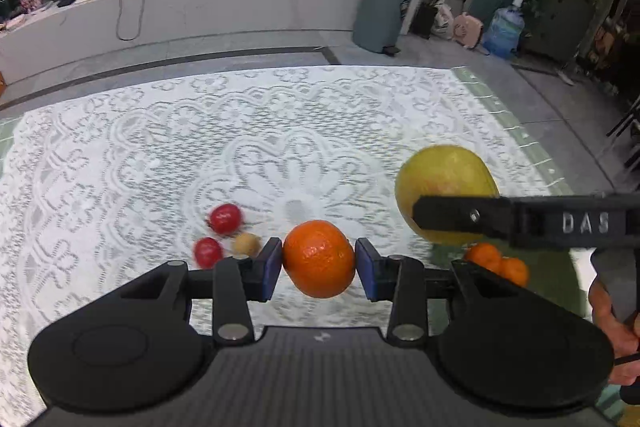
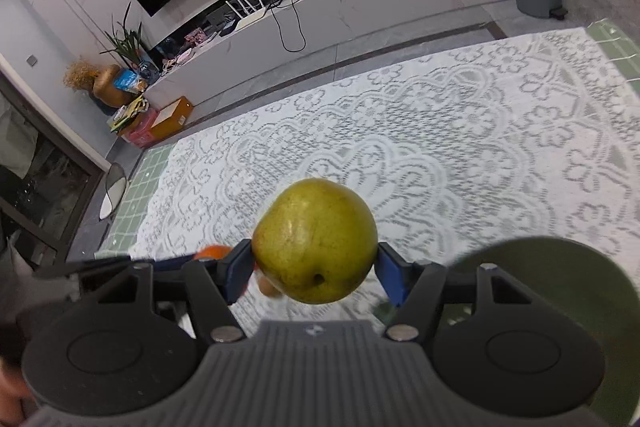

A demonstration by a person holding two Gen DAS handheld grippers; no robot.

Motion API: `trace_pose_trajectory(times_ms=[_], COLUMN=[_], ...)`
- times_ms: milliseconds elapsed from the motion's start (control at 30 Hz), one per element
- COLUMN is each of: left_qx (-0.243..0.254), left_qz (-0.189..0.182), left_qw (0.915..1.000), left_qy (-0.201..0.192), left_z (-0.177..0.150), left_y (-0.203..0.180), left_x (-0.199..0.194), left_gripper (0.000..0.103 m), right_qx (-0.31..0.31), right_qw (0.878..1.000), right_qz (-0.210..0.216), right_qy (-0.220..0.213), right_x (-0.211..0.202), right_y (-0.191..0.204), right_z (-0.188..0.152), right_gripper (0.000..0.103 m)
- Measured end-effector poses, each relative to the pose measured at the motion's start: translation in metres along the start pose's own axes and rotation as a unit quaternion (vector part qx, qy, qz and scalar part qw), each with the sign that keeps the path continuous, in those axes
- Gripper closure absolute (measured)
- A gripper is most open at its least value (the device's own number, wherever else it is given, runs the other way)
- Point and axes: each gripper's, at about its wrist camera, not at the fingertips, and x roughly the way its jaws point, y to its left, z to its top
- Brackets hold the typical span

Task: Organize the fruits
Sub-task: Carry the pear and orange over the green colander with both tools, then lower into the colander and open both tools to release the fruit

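left claw (image 1: 319, 259) grips one orange (image 1: 319, 259) | right claw (image 2: 315, 261) grips one pear (image 2: 315, 241), blossom end toward camera | two red fruits (image 1: 225, 219) left of left claw

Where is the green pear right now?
The green pear is clamped between the right gripper's fingers, lifted over the lace tablecloth; in the left wrist view it hangs right of the orange that the left gripper holds.
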Motion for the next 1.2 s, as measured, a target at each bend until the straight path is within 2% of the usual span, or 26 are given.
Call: trace_pose_trajectory(times_ms=[333,500,767,1200], left_qx=[0.029,0.051,0.071,0.096], left_qz=[-0.061,-0.085,-0.095,-0.084], left_qw=[0.9977,0.9949,0.9919,0.9889], left_qy=[0.006,0.020,0.046,0.076], left_z=[-0.007,-0.012,-0.021,-0.023], left_y=[-0.054,-0.081,-0.104,-0.114], left_x=[0.002,0.010,0.031,0.052], left_gripper=[0.058,0.058,0.058,0.058], right_qx=[0.012,-0.008,-0.037,-0.083], right_qw=[0.999,0.998,0.996,0.987], right_qz=[-0.043,-0.064,-0.066,-0.083], right_qy=[-0.003,0.009,0.053,0.107], right_x=[-0.046,-0.056,-0.038,-0.006], right_y=[-0.056,-0.068,-0.075,-0.076], right_z=[-0.035,-0.051,-0.066,-0.057], right_gripper=[0.040,0.040,0.040,0.040])
